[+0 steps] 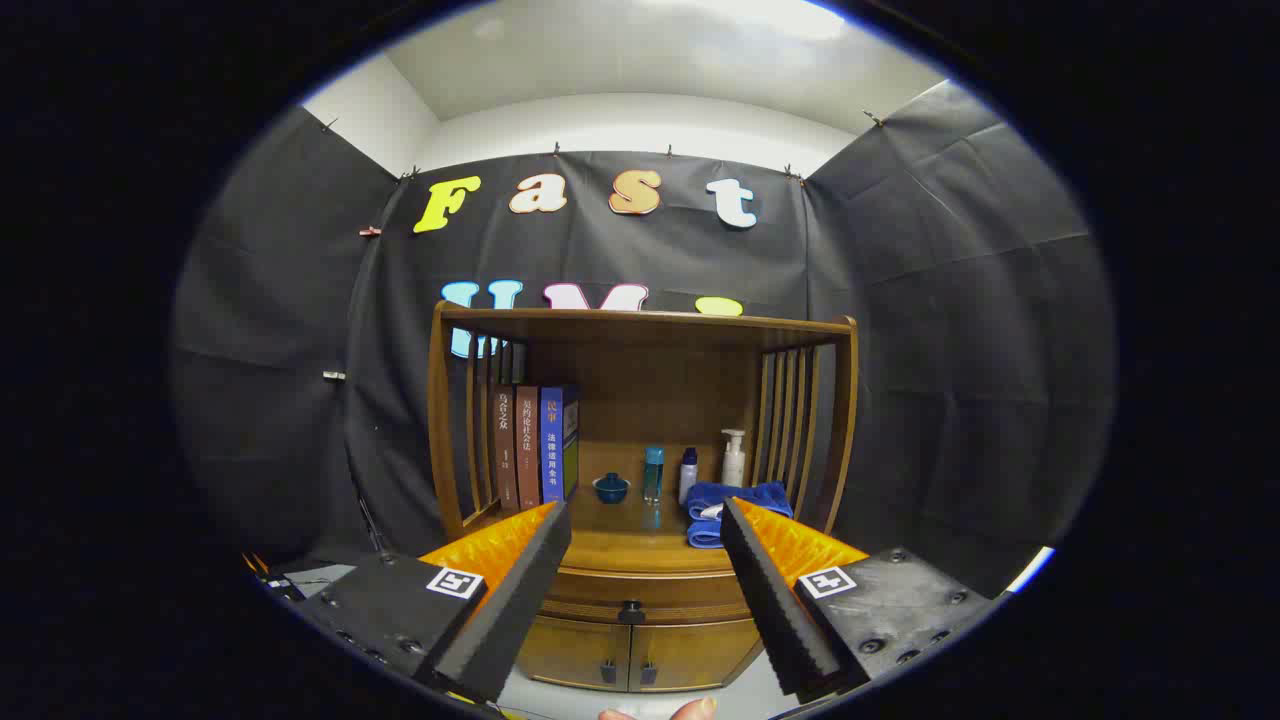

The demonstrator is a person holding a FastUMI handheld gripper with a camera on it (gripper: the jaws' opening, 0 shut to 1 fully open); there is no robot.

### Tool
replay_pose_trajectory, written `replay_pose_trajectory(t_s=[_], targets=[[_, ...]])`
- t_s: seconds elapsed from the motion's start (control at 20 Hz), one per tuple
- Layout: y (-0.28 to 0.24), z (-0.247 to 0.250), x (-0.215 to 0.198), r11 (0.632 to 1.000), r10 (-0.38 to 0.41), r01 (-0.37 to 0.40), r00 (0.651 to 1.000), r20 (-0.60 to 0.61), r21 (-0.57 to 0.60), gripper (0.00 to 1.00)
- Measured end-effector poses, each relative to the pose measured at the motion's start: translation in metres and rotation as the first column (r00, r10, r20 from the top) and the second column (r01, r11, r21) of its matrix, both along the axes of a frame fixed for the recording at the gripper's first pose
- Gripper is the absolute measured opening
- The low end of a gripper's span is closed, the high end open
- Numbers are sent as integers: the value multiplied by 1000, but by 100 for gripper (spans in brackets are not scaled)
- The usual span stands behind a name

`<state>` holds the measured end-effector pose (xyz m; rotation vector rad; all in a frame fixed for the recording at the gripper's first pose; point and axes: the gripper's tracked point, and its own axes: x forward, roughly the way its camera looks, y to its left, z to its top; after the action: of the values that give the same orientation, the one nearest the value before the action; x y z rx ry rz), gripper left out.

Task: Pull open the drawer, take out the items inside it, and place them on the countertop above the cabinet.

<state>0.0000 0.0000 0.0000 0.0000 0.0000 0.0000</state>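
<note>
Two fingers of the gripper (645, 520) are standing spread apart, gripping nothing. Drawer (640, 596) is sitting closed, its knob (631, 611) ahead between them, under the countertop (640, 548) holding towels (722, 505), bottles.

Your gripper (645, 520) fingers stand wide apart. Between and beyond them sits the shut drawer (640, 598), under the countertop (630, 550). On top, books (535, 445) stand left, bottles (690, 470) behind, and a towel (715, 505) lies right.
</note>
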Motion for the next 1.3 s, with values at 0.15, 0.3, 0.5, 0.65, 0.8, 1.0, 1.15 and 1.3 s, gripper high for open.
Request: replay_pose_trajectory(t_s=[0.15, 0.3, 0.5, 0.65, 0.8, 1.0, 1.15, 1.3], targets=[[1, 1, 0, 1000, 0, 0, 1000, 2, -3, 99], [1, 1, 0, 1000, -2, 2, 1000, 4, -6, 99], [1, 0, 0, 1000, 1, -1, 1000, -1, -13, 99], [1, 0, 1, 1000, -3, 3, 1000, 0, -15, 99], [2, 0, 1, 1000, -3, 3, 1000, -3, -16, 99], [2, -1, 3, 1000, 2, -2, 1000, -7, -18, 99], [3, -4, 5, 1000, 13, -13, 1000, -15, -19, 99], [3, -8, 11, 1000, 8, -8, 1000, -19, -10, 99]])
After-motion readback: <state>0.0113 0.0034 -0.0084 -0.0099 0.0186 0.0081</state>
